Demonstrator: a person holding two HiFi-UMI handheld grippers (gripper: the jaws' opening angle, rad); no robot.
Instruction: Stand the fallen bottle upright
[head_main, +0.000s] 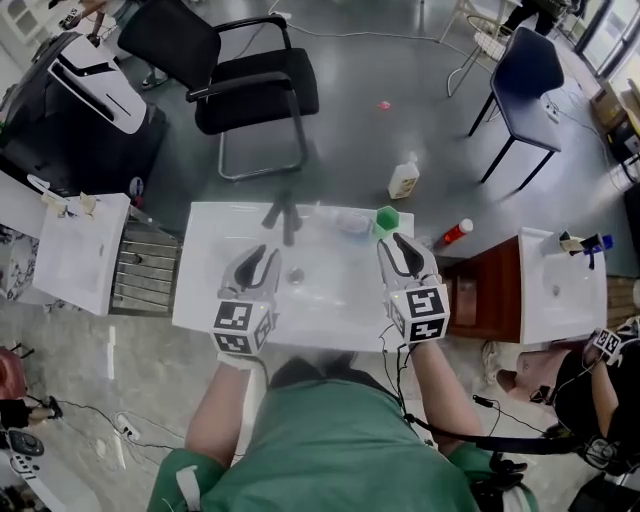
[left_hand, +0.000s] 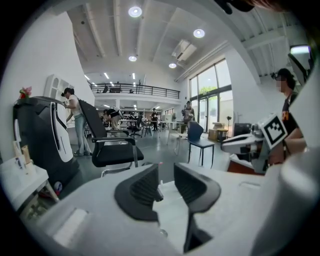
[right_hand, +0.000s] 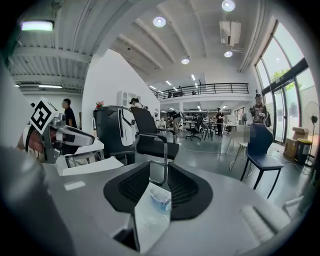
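One sink top (head_main: 210, 262): white, centre of the scene, with a dark faucet (head_main: 284, 218) at its far edge. Both your grippers are over its near half.
Left gripper (head_main: 264, 256): near-left over the basin. Jaws apart with nothing between them, and the faucet shows just past the tips. It looks idle to me, with no part in this step.
Right gripper (head_main: 393, 244): near-right. Jaws parted, pads touching nothing. Its own view lines the gap up on the bottle, which lies just beyond the tips and is not yet between the pads. My read of the step is approach before the grasp, with this side doing the work.
Bottle (head_main: 352, 222): clear plastic, lying on its side at the far right of the sink top, right of the faucet and just far of your right tips. I can't tell if it's in the bowl or on the ledge. It isn't upright, so the task is not done. Next you likely push the right jaws forward around the body and close. Then swing the cap end up until the base sits flat. Thin plastic will probably squash or slip, so grip firmly but not hard.
Green cap (head_main: 387, 219): on the bottle's right end, the part nearest your right tips. Grab below it on the body, not on the cap.
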